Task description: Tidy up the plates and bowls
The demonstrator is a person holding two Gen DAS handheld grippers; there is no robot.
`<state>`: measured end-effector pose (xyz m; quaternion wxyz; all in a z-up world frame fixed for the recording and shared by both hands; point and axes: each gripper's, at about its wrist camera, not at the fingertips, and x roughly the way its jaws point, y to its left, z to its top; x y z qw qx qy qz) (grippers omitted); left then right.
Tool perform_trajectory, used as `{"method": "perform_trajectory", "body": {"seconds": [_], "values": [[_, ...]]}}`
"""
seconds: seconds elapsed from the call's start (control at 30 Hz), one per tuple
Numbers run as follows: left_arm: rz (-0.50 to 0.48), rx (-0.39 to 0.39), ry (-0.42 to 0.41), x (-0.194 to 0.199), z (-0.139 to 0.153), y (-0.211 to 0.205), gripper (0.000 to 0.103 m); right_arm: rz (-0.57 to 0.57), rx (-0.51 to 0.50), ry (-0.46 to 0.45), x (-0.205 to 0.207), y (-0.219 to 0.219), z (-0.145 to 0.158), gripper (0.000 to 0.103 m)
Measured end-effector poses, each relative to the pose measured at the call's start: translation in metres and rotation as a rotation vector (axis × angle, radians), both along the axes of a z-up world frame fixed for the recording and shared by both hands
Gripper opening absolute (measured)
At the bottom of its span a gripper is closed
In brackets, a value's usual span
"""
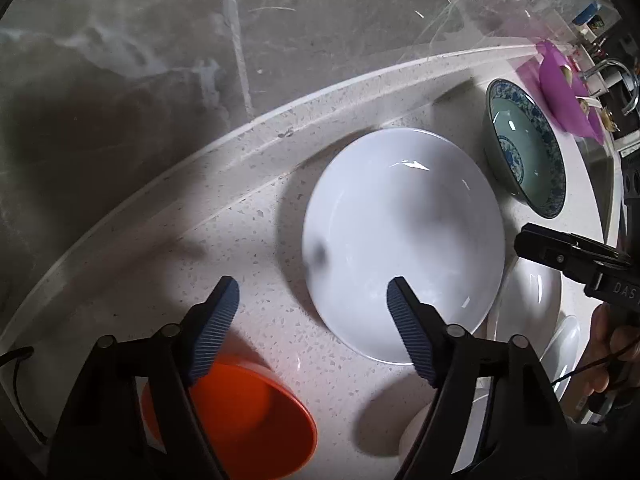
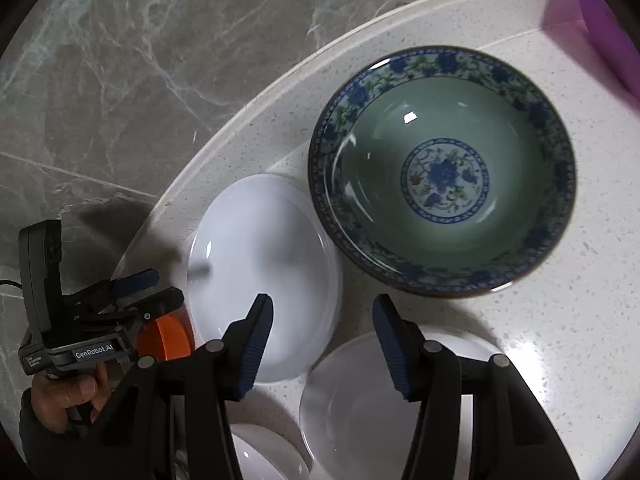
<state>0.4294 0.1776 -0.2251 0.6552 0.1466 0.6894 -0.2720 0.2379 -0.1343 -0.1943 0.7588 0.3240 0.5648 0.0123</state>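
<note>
The left gripper [image 1: 312, 300] hangs with jaws apart, empty, above the near rim of the glossy white ceramic bowl [image 1: 404, 240] at frame centre. The right gripper [image 2: 322, 320] is likewise open and empty. A round orange plastic bowl [image 1: 248, 416] lies lower left, a green-and-blue patterned porcelain bowl [image 2: 440, 172] upper right; nothing looks stacked yet.

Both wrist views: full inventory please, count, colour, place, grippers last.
large white bowl: 1, white, counter centre, upright
patterned bowl: 1, green inside with a blue floral rim, right of the large white bowl
orange bowl: 1, orange, near edge, partly under the left gripper
small white bowls: at least 2, white, near edge, partly hidden
purple item: 1, purple, far right by the tap; what it is unclear
counter: 1, white speckled, curved rim
left gripper: open, empty, above the large white bowl's near rim
right gripper: open, empty, above the small white bowls
</note>
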Motion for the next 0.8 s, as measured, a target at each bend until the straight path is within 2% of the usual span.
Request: {"method": "perform_trajectory", "body": {"seconds": [0.17, 0.3, 0.33, 0.4, 0.53, 0.77, 0.8], "values": [[-0.005, -0.011, 0.022, -0.001, -0.005, -0.007, 0.063, 0.004, -0.035, 0.026, 0.012, 0.012, -0.010, 0.056], [-0.006, 0.017, 0.039, -0.001, -0.017, -0.010, 0.058, 0.023, -0.071, 0.030, 0.018, 0.023, -0.013, 0.055], [0.006, 0.005, 0.058, 0.000, -0.020, -0.009, 0.052, 0.028, -0.072, 0.035, 0.020, 0.025, -0.015, 0.053], [0.024, -0.009, 0.081, 0.001, -0.026, -0.008, 0.046, 0.030, -0.068, 0.045, 0.024, 0.032, -0.019, 0.051], [0.014, -0.001, 0.084, 0.000, -0.033, -0.010, 0.046, 0.031, -0.066, 0.057, 0.030, 0.038, -0.026, 0.047], [0.029, 0.022, 0.087, 0.001, -0.041, -0.010, 0.046, 0.028, -0.063, 0.061, 0.038, 0.050, -0.035, 0.046], [0.033, 0.023, 0.093, 0.001, -0.044, -0.010, 0.041, 0.029, -0.062, 0.061, 0.039, 0.054, -0.038, 0.044]]}}
